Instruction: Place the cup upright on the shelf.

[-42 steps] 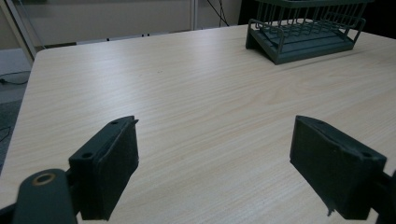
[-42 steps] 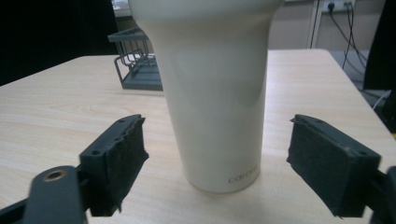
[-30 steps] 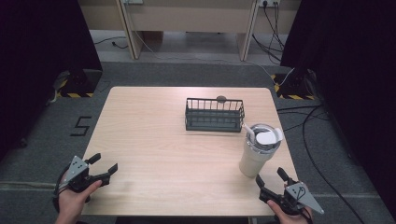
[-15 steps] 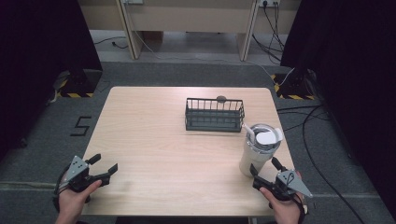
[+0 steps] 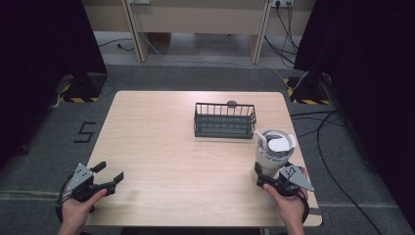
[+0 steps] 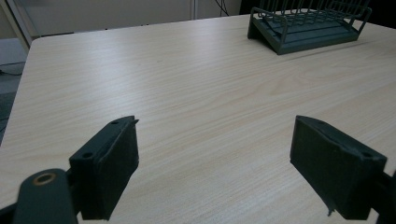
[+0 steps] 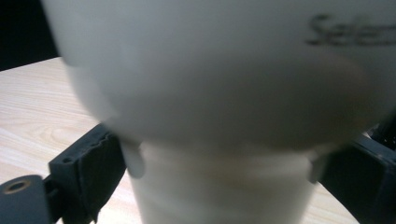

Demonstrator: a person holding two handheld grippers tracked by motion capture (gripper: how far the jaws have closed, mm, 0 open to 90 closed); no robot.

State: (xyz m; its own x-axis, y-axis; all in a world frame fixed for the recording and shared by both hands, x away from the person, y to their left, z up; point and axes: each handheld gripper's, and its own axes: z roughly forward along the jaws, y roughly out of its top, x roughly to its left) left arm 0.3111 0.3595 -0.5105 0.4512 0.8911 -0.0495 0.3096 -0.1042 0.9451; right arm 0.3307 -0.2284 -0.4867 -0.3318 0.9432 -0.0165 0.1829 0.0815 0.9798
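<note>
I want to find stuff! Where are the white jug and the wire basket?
white jug [image 5: 268, 159], high view, on its pale side wall.
wire basket [image 5: 224, 128], high view, on its front wall.

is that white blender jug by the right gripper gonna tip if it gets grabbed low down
Probably: the blender jug stands tall on a narrower base, so it looks top-heavy. Its smooth rounded wall may slip in the jaws. It looks rigid, not floppy.

white jug [image 7: 224, 93], base between spread fingers [image 7: 95, 170], table [image 7: 32, 102]
</note>
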